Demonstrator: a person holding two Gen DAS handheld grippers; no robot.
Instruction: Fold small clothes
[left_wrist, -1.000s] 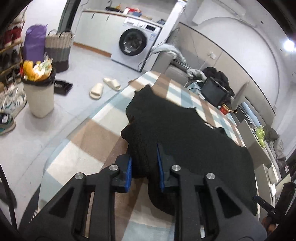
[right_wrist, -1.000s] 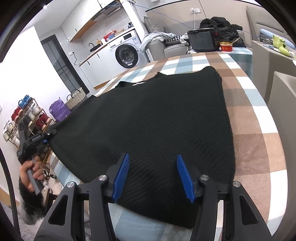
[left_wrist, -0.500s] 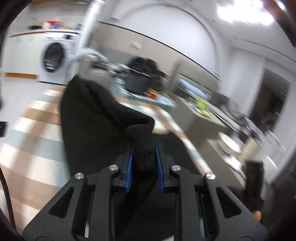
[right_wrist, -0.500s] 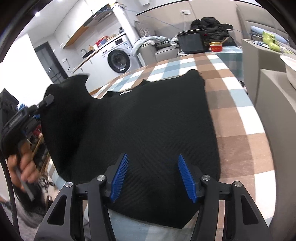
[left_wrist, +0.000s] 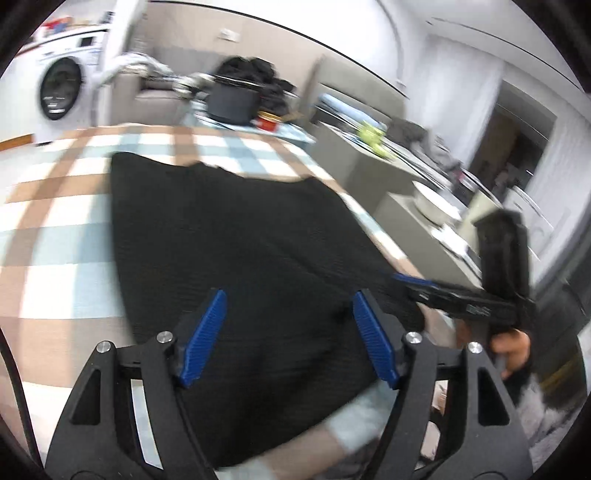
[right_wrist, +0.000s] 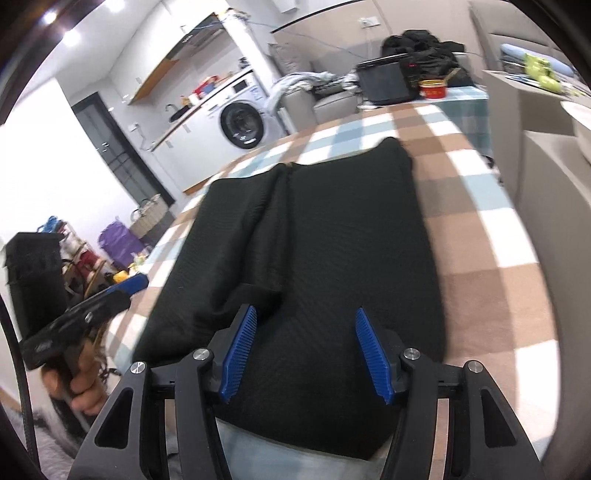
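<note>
Black knit garment (right_wrist: 332, 258) spread flat on the checked cloth of the counter (right_wrist: 491, 266), reaching its near edge; left side folded inward, a lengthwise crease showing in the right wrist view. Left tongs (left_wrist: 288, 339) spread wide apart, gripping nothing, hovering over the garment's near end. Right tongs (right_wrist: 306, 354) likewise apart and empty, above the near hem beside the folded flap. White washing machine (right_wrist: 243, 122) beyond the far end of the counter. Red bowl (right_wrist: 432, 88) near the far right corner.
</note>
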